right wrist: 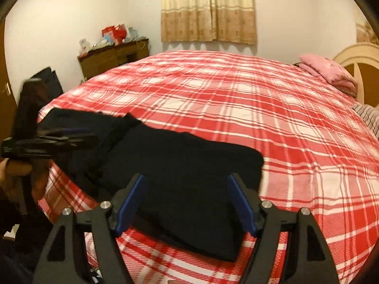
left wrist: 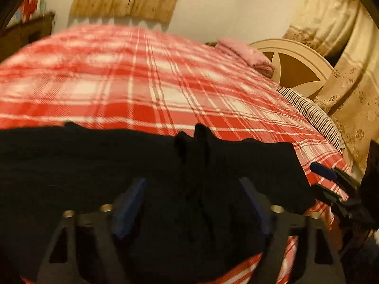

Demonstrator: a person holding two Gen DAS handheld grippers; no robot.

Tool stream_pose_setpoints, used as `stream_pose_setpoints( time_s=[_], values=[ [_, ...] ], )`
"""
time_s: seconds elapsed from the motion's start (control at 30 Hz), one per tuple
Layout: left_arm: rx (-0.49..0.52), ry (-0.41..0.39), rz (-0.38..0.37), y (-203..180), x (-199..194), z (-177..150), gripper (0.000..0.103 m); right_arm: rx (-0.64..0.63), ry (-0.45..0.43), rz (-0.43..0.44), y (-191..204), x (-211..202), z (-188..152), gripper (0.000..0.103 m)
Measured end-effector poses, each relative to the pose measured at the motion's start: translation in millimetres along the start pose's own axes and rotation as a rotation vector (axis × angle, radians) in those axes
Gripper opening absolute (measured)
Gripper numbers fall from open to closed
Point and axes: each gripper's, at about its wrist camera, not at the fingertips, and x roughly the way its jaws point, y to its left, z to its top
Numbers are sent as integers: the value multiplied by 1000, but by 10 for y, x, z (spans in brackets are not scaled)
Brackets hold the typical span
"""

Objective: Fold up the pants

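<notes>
Black pants (right wrist: 180,179) lie bunched along the near edge of the bed (right wrist: 236,108), lower left to centre of the right wrist frame. Right claw (right wrist: 187,203) at bottom centre, fingers spread wide over the cloth, nothing clamped. Left claw (left wrist: 196,208) at bottom centre of its frame, likewise gaping above the pants (left wrist: 94,165). Pink bedding (right wrist: 331,73) at upper right by the headboard (right wrist: 355,56). Curtain (right wrist: 208,9) top centre.
</notes>
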Motion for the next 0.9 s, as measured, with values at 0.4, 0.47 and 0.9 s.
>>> stream_pose_setpoints(
  time_s=[0.4,0.47,0.9],
  values=[
    [23,20,26,53,-252,1,12,53,1,10,-154,66,-97,76],
    [15,25,58,148,-246,-30,12,54,10,12,-147,99,-100,78],
    [187,-50,338,485,-898,15,45,56,122,-36,-198,311,-250,85]
  ],
)
